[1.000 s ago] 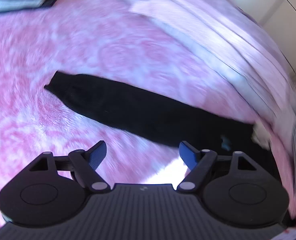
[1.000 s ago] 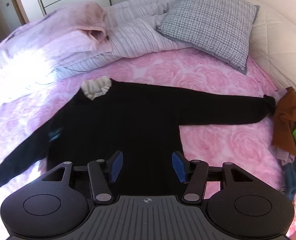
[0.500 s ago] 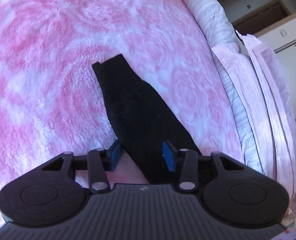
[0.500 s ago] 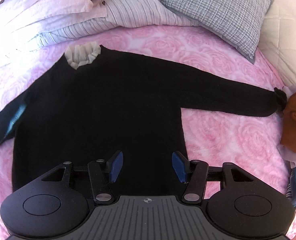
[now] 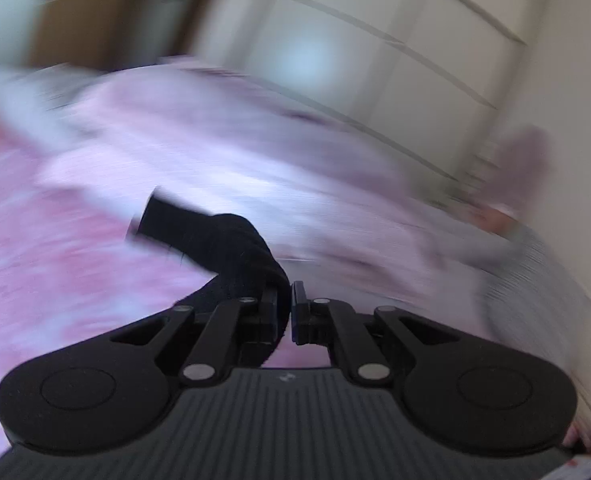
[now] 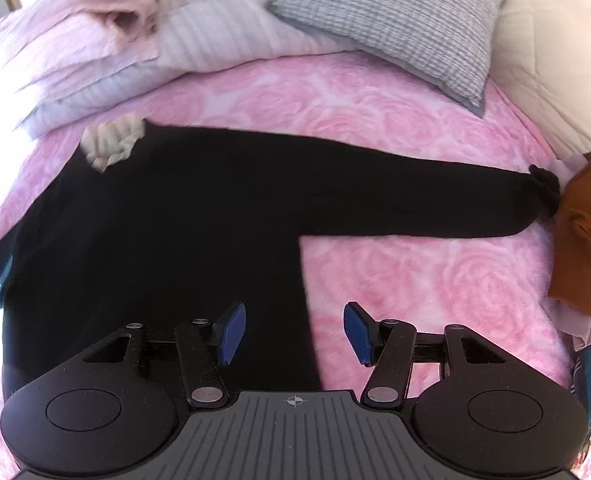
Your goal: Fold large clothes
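Black sweater (image 6: 167, 216) spread on the pink bedspread (image 6: 395, 280), one sleeve (image 5: 231, 244) lifted.

The sleeve is pinched between the closed pads of the left gripper (image 5: 284, 312). The right gripper (image 6: 293, 334) is held open above the sweater's side edge, nothing clamped between its pads.

A bedroom in a home, with a made-up bed used as the work surface.

A pink rose-patterned blanket (image 6: 395, 128) covers the bed across the middle of the right wrist view; striped and pale pink bedding (image 6: 143, 44) is heaped at the upper left, a grey checked pillow (image 6: 407, 20) lies at the upper right against a cream quilted headboard (image 6: 555, 52), and loose clothes (image 6: 583, 240) are piled at the right edge. The blurred left wrist view shows pale wardrobe doors (image 5: 375, 60) at the top.
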